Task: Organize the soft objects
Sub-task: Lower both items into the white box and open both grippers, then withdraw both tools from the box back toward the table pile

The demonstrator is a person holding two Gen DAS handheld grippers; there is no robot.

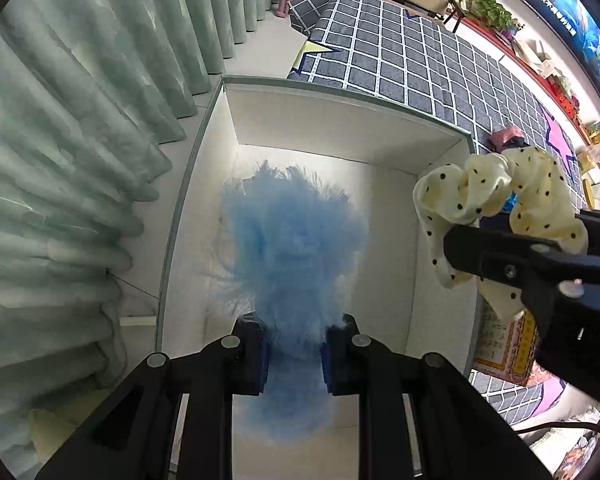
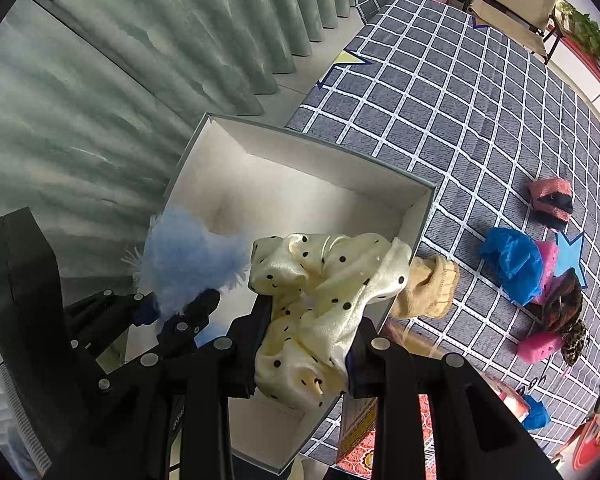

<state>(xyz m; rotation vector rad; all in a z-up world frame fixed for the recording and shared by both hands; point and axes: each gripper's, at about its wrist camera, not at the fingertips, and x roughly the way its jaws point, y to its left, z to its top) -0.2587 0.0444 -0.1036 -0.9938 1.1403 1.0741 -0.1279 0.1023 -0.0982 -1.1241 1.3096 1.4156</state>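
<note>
We hold a fluffy blue scrunchie [image 1: 296, 240] clamped in our left gripper [image 1: 295, 354] above the open white box [image 1: 340, 128]; our right gripper [image 2: 308, 344] pinches a cream dotted scrunchie [image 2: 320, 304] over the box's right wall, while other soft things [image 2: 512, 264] lie on the checked mat [image 2: 440, 100] at right

Fluffy blue scrunchie [image 1: 296, 248], long-fibred, suspended over the interior of the open white box [image 1: 340, 128]. Cream satin scrunchie [image 2: 320, 300] with black polka dots, crumpled, above the box's right wall. On the checked cloth [image 2: 460, 100]: tan scrunchie [image 2: 428, 288], blue scrunchie [image 2: 512, 260], pink sponges [image 2: 540, 348].
</note>
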